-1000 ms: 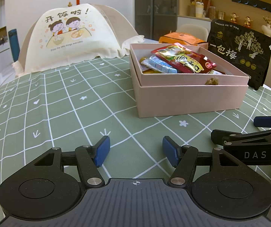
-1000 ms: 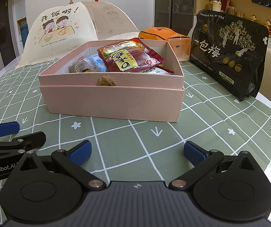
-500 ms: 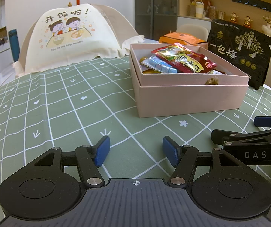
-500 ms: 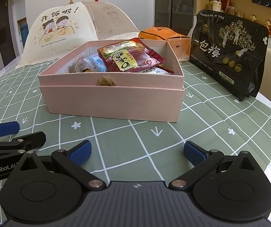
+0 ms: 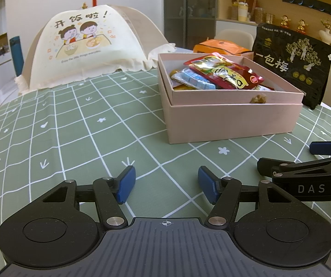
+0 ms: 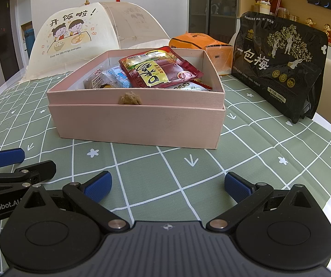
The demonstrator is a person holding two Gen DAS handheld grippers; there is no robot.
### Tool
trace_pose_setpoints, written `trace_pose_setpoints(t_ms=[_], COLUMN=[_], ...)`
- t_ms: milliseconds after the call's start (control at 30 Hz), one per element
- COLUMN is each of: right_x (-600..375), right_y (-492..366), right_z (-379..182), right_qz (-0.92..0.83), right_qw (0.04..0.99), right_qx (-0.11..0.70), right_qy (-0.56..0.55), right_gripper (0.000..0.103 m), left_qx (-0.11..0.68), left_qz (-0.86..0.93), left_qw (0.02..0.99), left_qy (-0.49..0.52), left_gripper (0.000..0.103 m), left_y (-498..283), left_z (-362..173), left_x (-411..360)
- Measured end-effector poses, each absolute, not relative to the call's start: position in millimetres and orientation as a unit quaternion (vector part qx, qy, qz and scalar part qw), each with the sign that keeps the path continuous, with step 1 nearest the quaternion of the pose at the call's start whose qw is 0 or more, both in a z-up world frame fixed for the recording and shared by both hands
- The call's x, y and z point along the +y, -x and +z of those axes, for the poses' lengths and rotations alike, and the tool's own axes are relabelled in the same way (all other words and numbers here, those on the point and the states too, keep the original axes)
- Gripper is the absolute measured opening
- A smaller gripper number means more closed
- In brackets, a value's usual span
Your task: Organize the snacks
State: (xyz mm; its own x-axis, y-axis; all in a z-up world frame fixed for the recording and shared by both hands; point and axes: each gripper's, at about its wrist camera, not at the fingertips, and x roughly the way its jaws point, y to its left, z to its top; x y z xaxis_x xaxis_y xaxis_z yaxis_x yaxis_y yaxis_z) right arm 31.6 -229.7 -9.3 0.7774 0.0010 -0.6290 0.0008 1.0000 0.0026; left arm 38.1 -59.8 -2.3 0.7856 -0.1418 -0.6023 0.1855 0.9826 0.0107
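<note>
While both units rested low over the green checked tablecloth [image 6: 142, 175], the right gripper [image 6: 167, 185] had its blue pads [image 6: 97, 184] spread wide with nothing between them, and the left gripper [image 5: 164, 184] stood parted to a narrower gap, likewise holding nothing. From the right wrist view, the left gripper appeared at 9 o'clock, close alongside; from the left wrist view, the right gripper sat at 3 o'clock. Ahead at 12 o'clock, apart from both sets of pads, the pink box [image 6: 140, 124] sat on the cloth, nested in a wider pink tray or lid. Inside it lay the snacks: a red snack packet [image 6: 158, 69] on top, a blue-and-white packet [image 6: 117, 77] toward 10 o'clock of it, and further packets partly hidden beneath. A small brown lump [image 6: 129, 98] clung to the near rim. Beyond the box at 1 o'clock stood an orange bag [image 6: 200, 43], and at 2 o'clock an upright black pouch [image 6: 278, 64]. Farthest, at 11 o'clock, stood a cream mesh food cover [image 6: 77, 37].
</note>
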Motion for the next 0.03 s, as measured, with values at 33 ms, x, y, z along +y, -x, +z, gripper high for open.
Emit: trace_pose_setpoints(t_ms=[33], right_x=[-229.7], right_y=[-31.7], right_z=[-9.2], right_qz=[0.0], right_qw=[0.943], right_qx=[0.334], right_qy=[-0.001], right_gripper=[0.103], left_qx=[0.316], left_qz=[-0.087], left_qw=[0.944], left_qy=[-0.034], left_gripper=[0.067], left_y=[-38.0], left_z=[-2.0], left_x=[-59.5])
